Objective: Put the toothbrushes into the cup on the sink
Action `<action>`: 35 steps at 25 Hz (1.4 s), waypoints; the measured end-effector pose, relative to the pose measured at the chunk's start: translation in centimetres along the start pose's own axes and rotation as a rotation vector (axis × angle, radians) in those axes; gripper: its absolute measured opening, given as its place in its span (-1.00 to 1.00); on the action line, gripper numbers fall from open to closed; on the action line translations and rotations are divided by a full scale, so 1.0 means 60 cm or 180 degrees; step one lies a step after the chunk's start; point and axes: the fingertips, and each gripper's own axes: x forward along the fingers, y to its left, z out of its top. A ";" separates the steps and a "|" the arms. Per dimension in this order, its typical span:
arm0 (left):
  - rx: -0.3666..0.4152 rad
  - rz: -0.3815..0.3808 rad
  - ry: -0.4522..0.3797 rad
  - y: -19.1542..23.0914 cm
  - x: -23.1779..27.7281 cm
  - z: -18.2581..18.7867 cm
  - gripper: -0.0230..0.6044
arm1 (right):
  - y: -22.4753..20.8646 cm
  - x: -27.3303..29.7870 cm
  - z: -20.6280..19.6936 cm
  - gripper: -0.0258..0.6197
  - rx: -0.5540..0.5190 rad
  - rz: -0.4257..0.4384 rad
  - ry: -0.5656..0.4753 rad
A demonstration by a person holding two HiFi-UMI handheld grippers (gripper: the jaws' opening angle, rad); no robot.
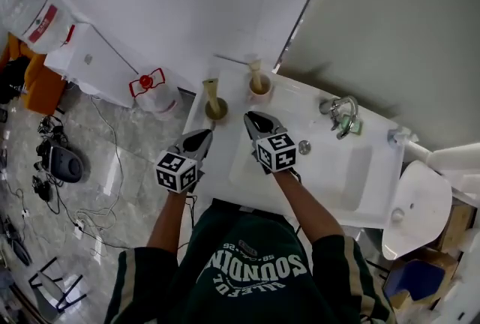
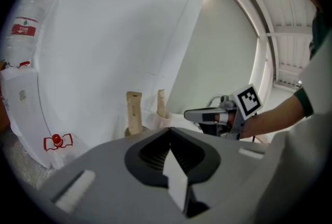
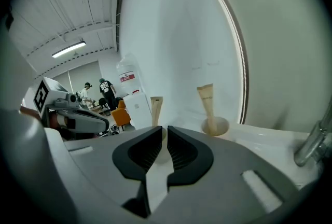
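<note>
Toothbrushes (image 1: 211, 90), beige-wrapped, upright in cups (image 1: 268, 91)

Chrome faucet (image 1: 342, 115), large water bottle (image 1: 34, 9), floor cables (image 1: 79, 223)

The sink (image 1: 379, 187) carries two cups, the left cup (image 1: 217, 111) and the right cup (image 1: 260, 88), both at its back left corner. There are two toothbrushes, one per cup (both tan and upright): the left toothbrush (image 1: 210, 88) and the right toothbrush (image 1: 256, 71). One faucet (image 1: 341, 114) stands at the sink's back edge, and one drain plug (image 1: 304, 147) sits in its basin.
</note>
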 end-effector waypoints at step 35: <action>0.0655 -0.0734 -0.0116 -0.491 0.251 0.038 -0.77 | -0.338 -0.581 -0.087 -0.92 0.0188 -0.1259 -0.0807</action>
